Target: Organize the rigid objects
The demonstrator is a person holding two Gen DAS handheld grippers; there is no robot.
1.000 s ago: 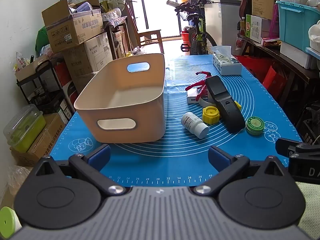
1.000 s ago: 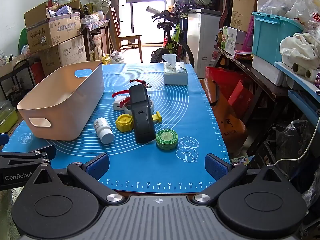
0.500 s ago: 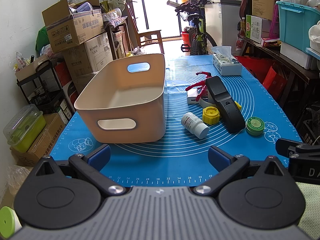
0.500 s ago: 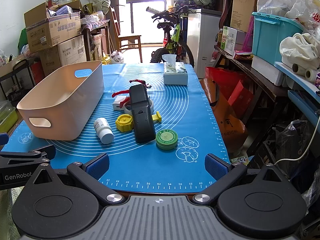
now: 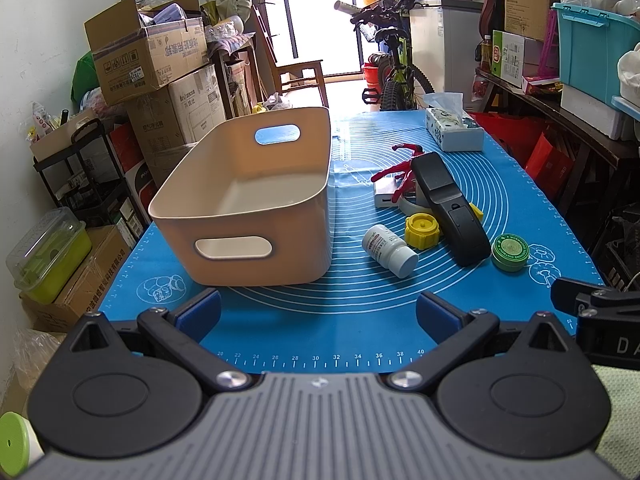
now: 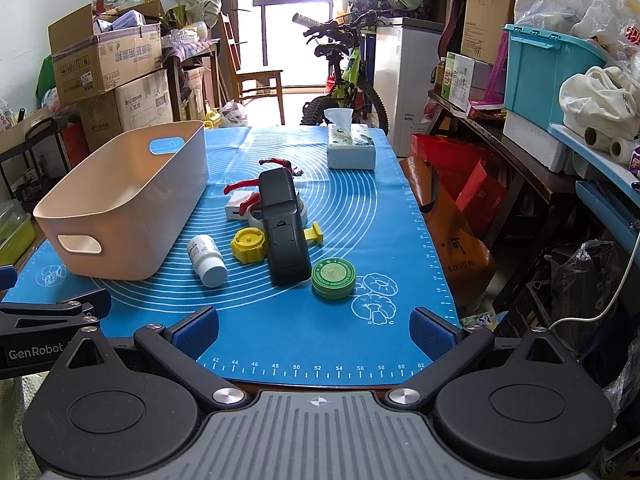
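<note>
An empty beige bin (image 5: pixel 248 196) (image 6: pixel 124 200) stands on the left of the blue mat (image 5: pixel 320 320). To its right lie a white pill bottle (image 5: pixel 390 250) (image 6: pixel 206 260), a yellow cap (image 5: pixel 422 232) (image 6: pixel 249 245), a long black device (image 5: pixel 450 208) (image 6: pixel 282 224), a green round tin (image 5: pixel 510 252) (image 6: pixel 333 279), a red toy figure (image 5: pixel 400 172) and a small white box (image 6: pixel 239 206). My left gripper (image 5: pixel 318 312) is open and empty at the mat's near edge, in front of the bin. My right gripper (image 6: pixel 314 330) is open and empty, in front of the tin.
A tissue box (image 5: pixel 454 134) (image 6: pixel 351 146) stands at the mat's far right. Cardboard boxes (image 5: pixel 152 56) and a rack line the left wall. A bicycle (image 6: pixel 344 80), a shelf with a teal crate (image 6: pixel 552 76) and bags crowd the right side.
</note>
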